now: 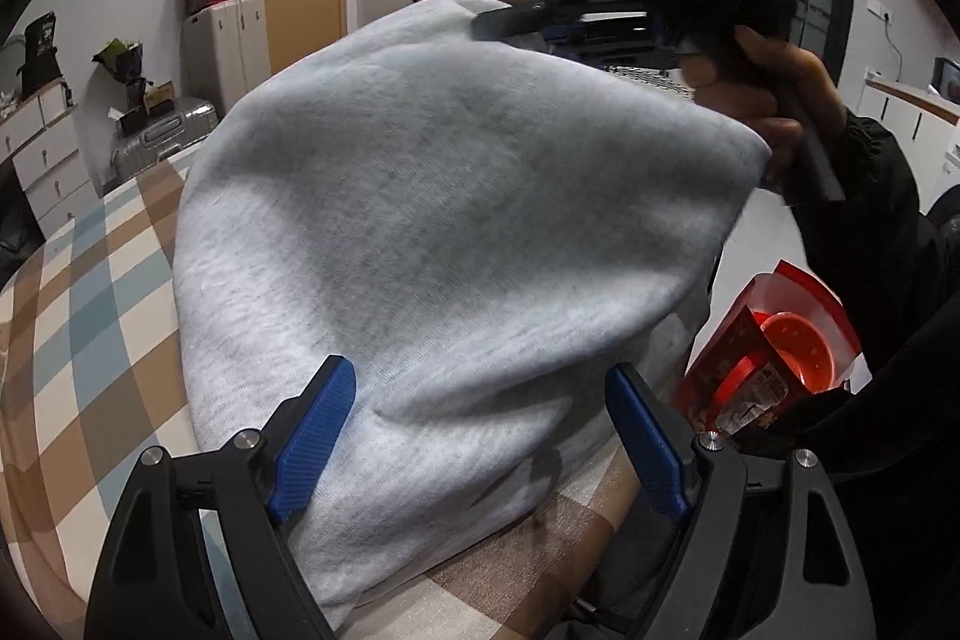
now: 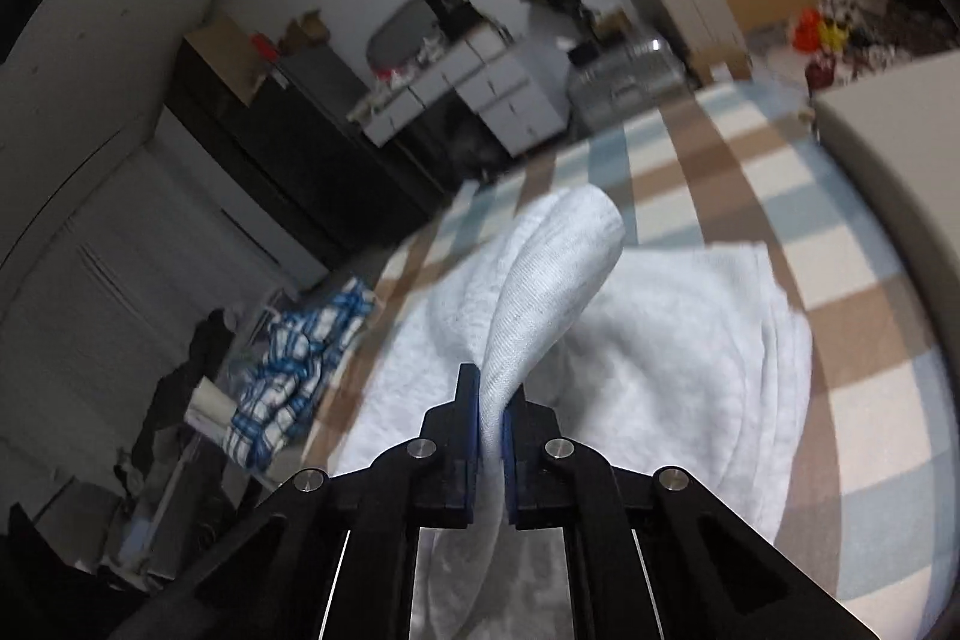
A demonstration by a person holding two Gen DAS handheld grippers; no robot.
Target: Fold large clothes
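Grey garment [image 1: 420, 220] lies on the checked bed [image 1: 78, 292], near its edge; one part is lifted and billows above the rest.

Right hand-held gripper [image 2: 493, 424]: jaws closed tight on a pinched fold of the garment, cloth drawn up between the blue pads. In the left wrist view a hand [image 1: 750, 94] grips its handle, raised over the far side of the garment.

Left hand-held gripper [image 1: 480, 436]: jaws wide apart, nothing gripped; garment lies between and below the pads. Red package [image 1: 774, 352] beside the bed.
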